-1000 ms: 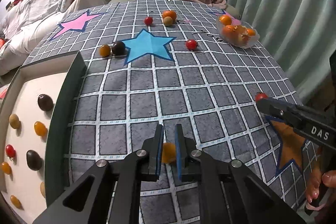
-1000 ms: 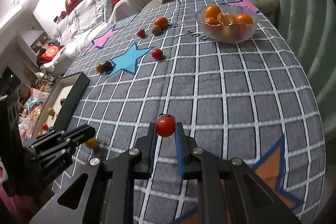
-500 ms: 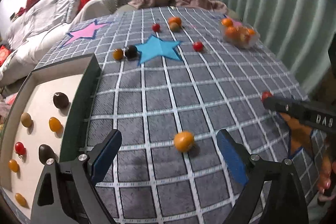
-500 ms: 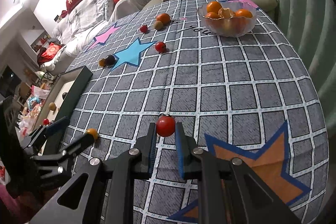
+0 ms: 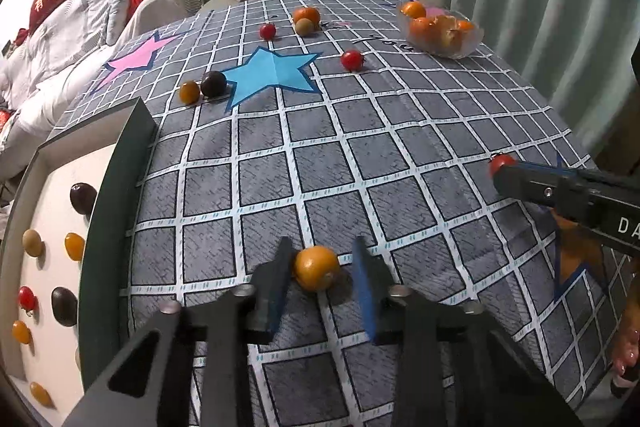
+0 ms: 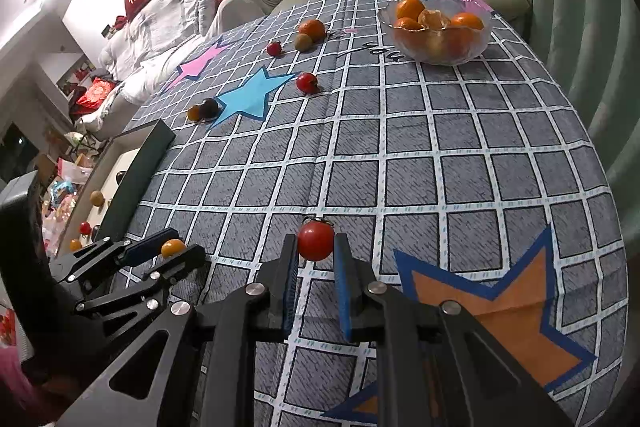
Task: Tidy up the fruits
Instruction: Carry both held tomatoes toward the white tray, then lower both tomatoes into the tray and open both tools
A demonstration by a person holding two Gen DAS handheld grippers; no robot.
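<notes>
My left gripper [image 5: 322,273] is open around a small orange fruit [image 5: 316,267] that lies on the checked tablecloth; the left finger is close to it, the right finger stands apart. It also shows in the right wrist view [image 6: 173,247]. My right gripper [image 6: 316,257] is shut on a red cherry tomato [image 6: 316,239], held just above the cloth; it shows in the left wrist view [image 5: 501,163] too. A tray [image 5: 116,187] at the left holds several small fruits.
A glass bowl [image 6: 476,43] of oranges stands at the far right. Loose fruits lie near the blue star [image 5: 272,69]: a dark one [image 5: 213,83], an orange one [image 5: 189,91], red tomatoes [image 5: 352,59]. A sofa with a blanket is behind.
My left gripper let go of the orange fruit, opened wide, and has now narrowed around it again on the cloth. My right gripper keeps the tomato and has drawn back slightly.
</notes>
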